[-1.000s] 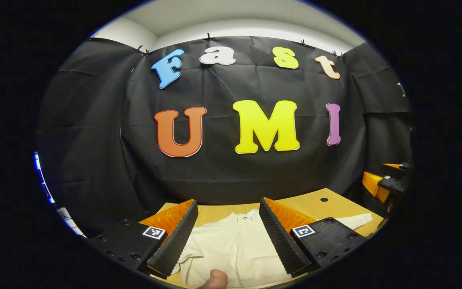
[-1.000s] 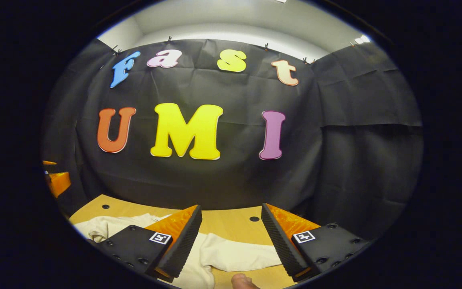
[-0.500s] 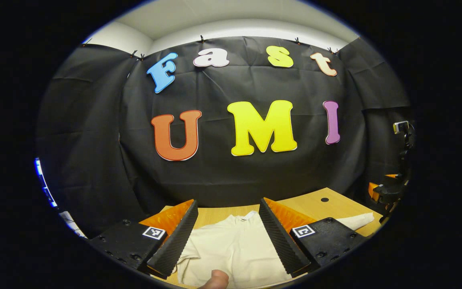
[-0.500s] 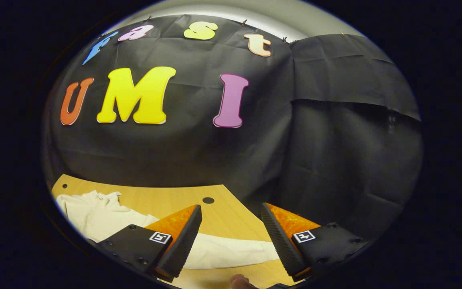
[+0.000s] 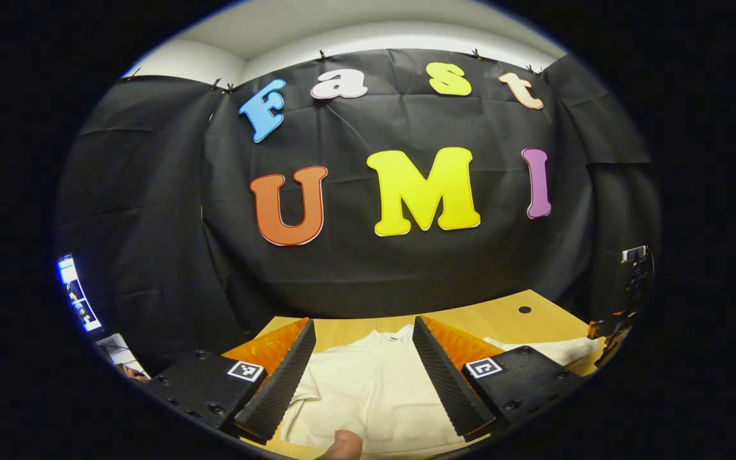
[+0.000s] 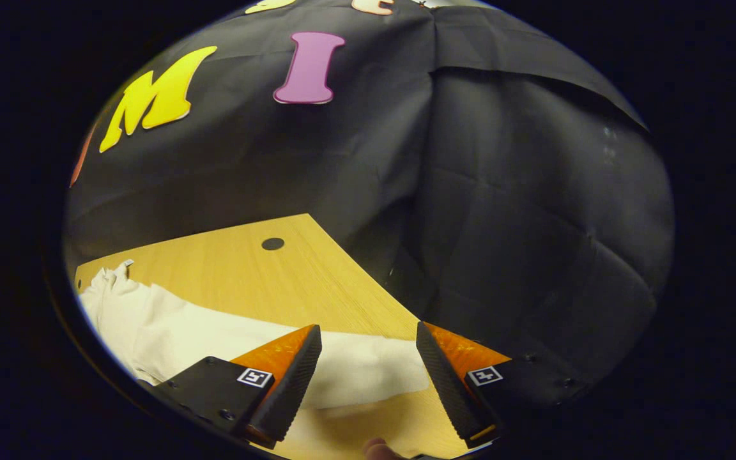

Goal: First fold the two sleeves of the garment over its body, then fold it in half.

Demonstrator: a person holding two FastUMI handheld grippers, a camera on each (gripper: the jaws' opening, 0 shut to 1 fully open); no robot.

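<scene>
Right gripper view showed me the shirt (image 6: pixel 151 332), a pale cream one, lying flat on the table (image 6: pixel 266 275), with one sleeve (image 6: pixel 368 374) stretched out sideways toward the table's edge. My right gripper (image 6: pixel 368 377) hung over that sleeve with its fingers spread wide and nothing between them; the cuff end lay right in the gap, just past the tips, though I could not tell whether the tips touched the cloth. I judged the shirt to be light, soft and limp, the sort of thing that sags from wherever it is pinched and drags wrinkles along the wood. So the place to take hold, to my mind, was near the cuff end of the sleeve, pinching through both layers, so the rest would trail over the body in one sweep.

In the left gripper view, the left gripper (image 5: pixel 363 377) was also spread wide and held nothing. It looked down over the body of the shirt (image 5: pixel 368 390), collar (image 5: pixel 393 335) away from me. The outstretched sleeve (image 5: pixel 559 350) ran off to the far side there. A fingertip (image 5: pixel 342 445) of my holding hand showed at the bottom edge.
</scene>
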